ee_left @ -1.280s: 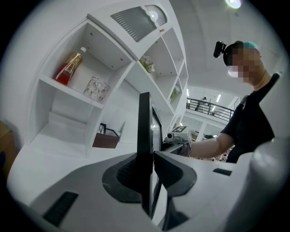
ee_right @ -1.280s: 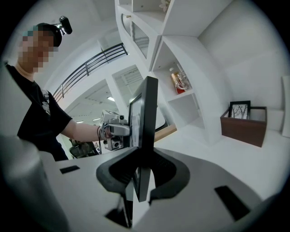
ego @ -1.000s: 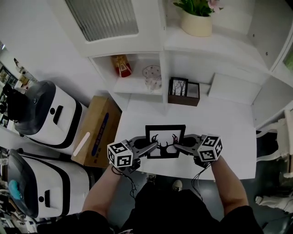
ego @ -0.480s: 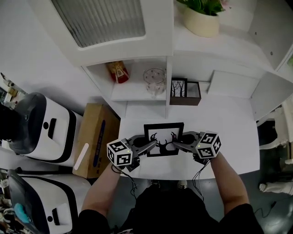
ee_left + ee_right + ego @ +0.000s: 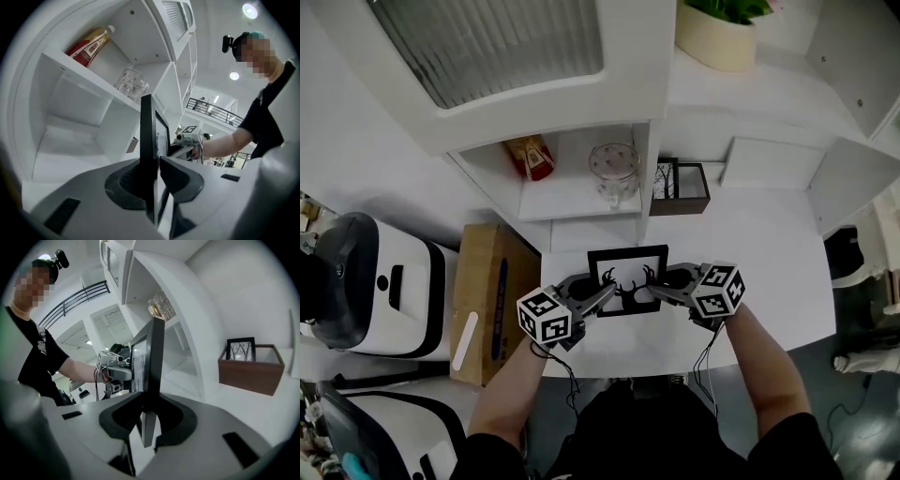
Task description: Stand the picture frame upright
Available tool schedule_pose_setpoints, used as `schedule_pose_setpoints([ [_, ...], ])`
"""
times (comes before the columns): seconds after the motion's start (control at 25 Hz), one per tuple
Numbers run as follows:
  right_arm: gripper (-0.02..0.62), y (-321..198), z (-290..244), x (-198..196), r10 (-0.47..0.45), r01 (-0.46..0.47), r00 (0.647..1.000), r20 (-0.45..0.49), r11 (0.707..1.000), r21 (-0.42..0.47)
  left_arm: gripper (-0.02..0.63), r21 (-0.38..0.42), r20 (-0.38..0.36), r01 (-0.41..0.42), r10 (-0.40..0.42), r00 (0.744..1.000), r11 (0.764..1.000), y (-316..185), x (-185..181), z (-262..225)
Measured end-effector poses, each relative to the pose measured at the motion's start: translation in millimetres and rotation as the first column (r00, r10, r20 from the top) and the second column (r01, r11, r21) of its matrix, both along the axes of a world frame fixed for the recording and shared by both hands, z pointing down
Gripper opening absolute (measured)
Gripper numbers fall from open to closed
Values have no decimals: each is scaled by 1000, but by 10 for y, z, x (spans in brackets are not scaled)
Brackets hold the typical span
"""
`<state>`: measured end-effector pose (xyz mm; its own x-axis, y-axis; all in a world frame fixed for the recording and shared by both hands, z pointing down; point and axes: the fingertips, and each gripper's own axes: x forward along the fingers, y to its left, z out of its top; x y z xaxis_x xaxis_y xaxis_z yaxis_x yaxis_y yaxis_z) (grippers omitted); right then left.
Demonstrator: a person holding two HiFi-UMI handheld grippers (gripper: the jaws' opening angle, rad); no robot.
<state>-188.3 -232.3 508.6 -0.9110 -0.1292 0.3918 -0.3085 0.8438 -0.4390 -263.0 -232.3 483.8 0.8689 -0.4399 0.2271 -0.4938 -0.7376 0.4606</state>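
A black picture frame [image 5: 627,267] with a dark antler print stands on edge on the white table [image 5: 759,262], held between both grippers. My left gripper [image 5: 605,294] has the frame's left edge [image 5: 146,122] between its jaws. Those jaws are opening, and a thin gap shows at the right pad [image 5: 180,176]. My right gripper [image 5: 654,289] is shut on the frame's right edge [image 5: 154,357], with both pads pressed against it. In each gripper view the other gripper shows beyond the frame.
The white shelf unit behind holds a red packet [image 5: 530,155], a glass jar [image 5: 612,169] and a brown box with a small tree picture [image 5: 680,187]. A plant pot [image 5: 717,37] sits on top. A cardboard box [image 5: 483,300] and white machines [image 5: 366,281] stand left of the table.
The head view has tilted further toward the shelf. Both grippers and the frame sit slightly nearer the shelf, still together.
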Motion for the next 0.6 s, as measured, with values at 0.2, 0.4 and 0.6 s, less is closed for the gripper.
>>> schedule_pose_setpoints([
  [0.2,87,-148,174,-61,31,-31,998,-50,1000,3,101,11,34,-4,3,999,1000,-154,-59,179],
  [0.4,94,-301,330,-105,66,-61,991,-113,997,47,110,24,73,-10,8,997,1000,-314,-109,337],
  [0.6,98,-473,454,-120,81,-69,984,-161,994,79,117,38,111,-12,7,994,999,-489,-129,473],
])
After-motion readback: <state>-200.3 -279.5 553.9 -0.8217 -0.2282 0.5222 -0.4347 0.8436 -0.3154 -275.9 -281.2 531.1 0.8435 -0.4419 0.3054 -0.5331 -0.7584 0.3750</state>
